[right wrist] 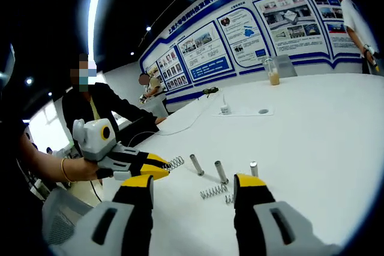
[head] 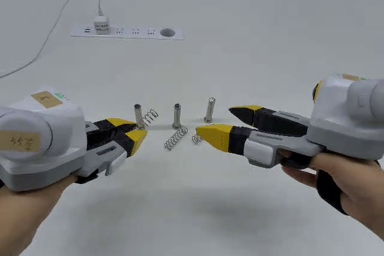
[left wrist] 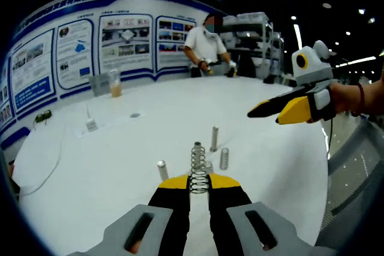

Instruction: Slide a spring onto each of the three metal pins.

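The main risk, as I judge it, is the spring [head: 149,116] in my left gripper [head: 140,128]. It is pinched only near one end and sticks out free beyond the tips, so it can flex, swing off line or spring out of the grip if I press it against the top of the left pin [head: 138,114] at an angle. A sideways nudge could also tip that pin, since all three stand loose and upright on the table [head: 252,58]. My right gripper [left wrist: 264,116] hangs over the near right of the row, and its near tip is close to the short spring [head: 196,139]. A careless sweep there could roll it or the long spring [head: 176,138] away, or knock the middle pin [head: 177,115] or the right pin [head: 210,110]. My left fingers [left wrist: 174,182] are clamped nearly together on the spring, which sits just right of the left pin. I cannot tell whether the two touch. My right fingers [right wrist: 249,187] are spread wide, hold nothing and touch nothing. No pin carries a spring yet, and two springs lie just near of the row.
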A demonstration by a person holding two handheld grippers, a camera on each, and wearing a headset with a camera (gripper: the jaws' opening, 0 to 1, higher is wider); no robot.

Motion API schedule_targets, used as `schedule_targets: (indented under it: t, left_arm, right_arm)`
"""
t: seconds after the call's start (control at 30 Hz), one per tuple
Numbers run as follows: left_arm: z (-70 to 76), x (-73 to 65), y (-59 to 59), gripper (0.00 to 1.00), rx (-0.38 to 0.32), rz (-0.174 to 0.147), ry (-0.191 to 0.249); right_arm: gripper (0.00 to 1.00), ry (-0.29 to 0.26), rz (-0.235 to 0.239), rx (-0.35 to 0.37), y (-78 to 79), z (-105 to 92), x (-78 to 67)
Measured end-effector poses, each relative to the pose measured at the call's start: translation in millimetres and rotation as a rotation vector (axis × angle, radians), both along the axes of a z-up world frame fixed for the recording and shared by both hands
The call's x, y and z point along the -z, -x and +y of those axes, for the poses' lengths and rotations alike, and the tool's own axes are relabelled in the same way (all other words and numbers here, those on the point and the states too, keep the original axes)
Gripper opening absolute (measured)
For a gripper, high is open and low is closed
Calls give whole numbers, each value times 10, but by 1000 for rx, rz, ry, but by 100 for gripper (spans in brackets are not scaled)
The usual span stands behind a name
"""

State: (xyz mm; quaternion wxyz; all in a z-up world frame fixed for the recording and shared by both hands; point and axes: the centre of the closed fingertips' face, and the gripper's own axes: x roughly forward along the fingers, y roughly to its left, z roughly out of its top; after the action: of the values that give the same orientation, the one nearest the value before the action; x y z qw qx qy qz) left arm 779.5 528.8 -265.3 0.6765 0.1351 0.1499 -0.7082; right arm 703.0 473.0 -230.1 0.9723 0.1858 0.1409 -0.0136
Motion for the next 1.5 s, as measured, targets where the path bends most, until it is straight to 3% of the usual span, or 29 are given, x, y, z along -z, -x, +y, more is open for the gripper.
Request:
schedule_targets:
  t: [0.13,0.4,0.6,0.9,1.03,1.27,1.5]
  left_arm:
    - [17,-127,59,10,0,23,43]
    - [38,-284,146,10,22,10,124]
    - [60,-381,227,10,42,0,166]
    - [87,-471,339,10,61,-4,197]
    - [100,-520,367,10,65,-8,213]
    - [112,-569,413,10,77,-15,232]
    - [126,-595,423,10,79,-26,234]
  right_arm:
    - [50,-63,-48,-5,-109,100,-105]
    - [41,-138,-92,1,-288,254,-157]
    - [34,-228,-133,2,-371,319,-195]
    - [26,-317,-148,-8,-420,378,-215]
    - [21,-383,-171,-17,-423,399,-263]
    - [15,-435,-177,-33,-423,431,-286]
    - [13,-446,-186,-52,-417,485,-319]
